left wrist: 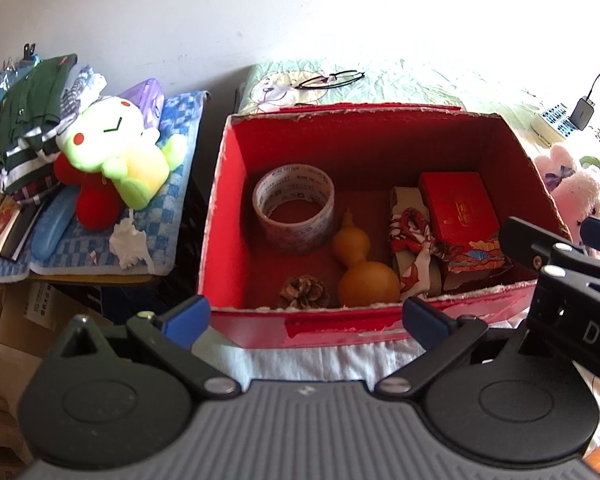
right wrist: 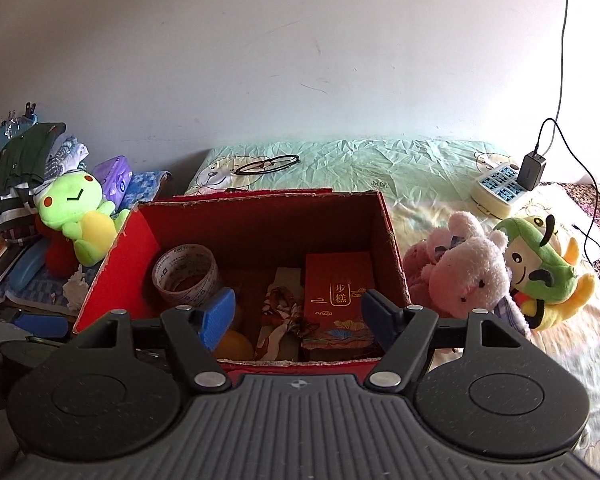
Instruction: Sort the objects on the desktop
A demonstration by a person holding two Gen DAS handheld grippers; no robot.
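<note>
Green bedsheet (right wrist: 400,168) under red carton (left wrist: 228,216); gift box (right wrist: 338,292) marked "步糕"; both grippers' jaws released, empty.

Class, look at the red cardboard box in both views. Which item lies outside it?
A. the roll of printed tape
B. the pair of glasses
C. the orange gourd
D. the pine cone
B: the pair of glasses lies on the green sheet behind the red box, while the tape roll, gourd and pine cone sit inside it.
</note>
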